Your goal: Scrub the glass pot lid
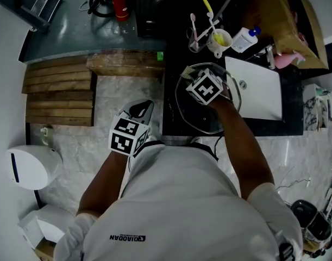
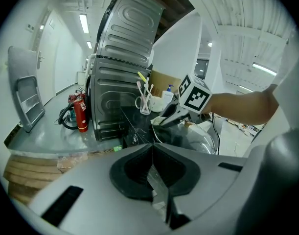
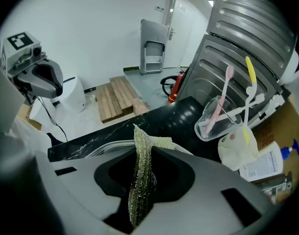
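R tool (image 3: 142, 148) pinches scrub pad (image 3: 141, 177) over glass lid (image 1: 188, 117); L tool (image 2: 152, 153) clenched empty, well apart.

- Head view: aimed steeply down onto the black counter (image 1: 171, 58).
- Left gripper view: aimed across it from farther back.
- Right gripper view: held close above it; the glass pot lid (image 1: 204, 118) is shared by all.

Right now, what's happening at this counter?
A person is working on the glass pot lid, which lies on the black counter. The right gripper is shut on a green scouring cloth and is right over the lid. I cannot tell whether the cloth touches the glass. The left gripper is shut and empty, off to the side of the counter.
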{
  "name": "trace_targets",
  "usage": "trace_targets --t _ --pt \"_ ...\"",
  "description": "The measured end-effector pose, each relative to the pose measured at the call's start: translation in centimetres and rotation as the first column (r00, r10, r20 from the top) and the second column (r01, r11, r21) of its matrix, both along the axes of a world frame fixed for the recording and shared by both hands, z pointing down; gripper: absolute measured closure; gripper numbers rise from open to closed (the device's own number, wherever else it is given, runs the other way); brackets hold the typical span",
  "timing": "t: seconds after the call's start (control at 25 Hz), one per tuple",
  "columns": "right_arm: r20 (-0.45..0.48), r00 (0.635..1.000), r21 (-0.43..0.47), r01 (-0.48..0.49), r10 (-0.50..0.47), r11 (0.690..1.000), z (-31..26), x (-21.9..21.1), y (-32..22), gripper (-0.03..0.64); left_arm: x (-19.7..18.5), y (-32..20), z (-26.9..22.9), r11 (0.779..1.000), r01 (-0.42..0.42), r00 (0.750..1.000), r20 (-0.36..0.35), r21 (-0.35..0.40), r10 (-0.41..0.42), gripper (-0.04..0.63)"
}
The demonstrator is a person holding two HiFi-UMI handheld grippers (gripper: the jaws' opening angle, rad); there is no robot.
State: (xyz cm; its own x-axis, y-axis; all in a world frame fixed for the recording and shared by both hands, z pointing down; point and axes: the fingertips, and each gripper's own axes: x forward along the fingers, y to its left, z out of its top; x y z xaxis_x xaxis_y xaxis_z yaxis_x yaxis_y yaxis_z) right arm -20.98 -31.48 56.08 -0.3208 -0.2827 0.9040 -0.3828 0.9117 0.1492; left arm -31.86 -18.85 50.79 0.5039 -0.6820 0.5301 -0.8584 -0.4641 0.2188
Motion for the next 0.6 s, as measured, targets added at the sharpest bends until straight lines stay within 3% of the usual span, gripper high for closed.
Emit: trace_targets --t 0.2,0.6 --pt "-0.038 0.995 0.029 0.091 -0.09 0.995 0.0 -1.6 2.3 0.525 -0.4 1.0 -0.2 1.0 -0.001 1.0 -0.001 0.011 0.001 0.577" --pt "-0.096 0.981 0.134 0.179 -0.167 0.975 0.4 -2.5 4.9 0.525 -0.4 3.2 0.0 1.0 -0.017 1.0 0.007 0.004 0.017 0.577"
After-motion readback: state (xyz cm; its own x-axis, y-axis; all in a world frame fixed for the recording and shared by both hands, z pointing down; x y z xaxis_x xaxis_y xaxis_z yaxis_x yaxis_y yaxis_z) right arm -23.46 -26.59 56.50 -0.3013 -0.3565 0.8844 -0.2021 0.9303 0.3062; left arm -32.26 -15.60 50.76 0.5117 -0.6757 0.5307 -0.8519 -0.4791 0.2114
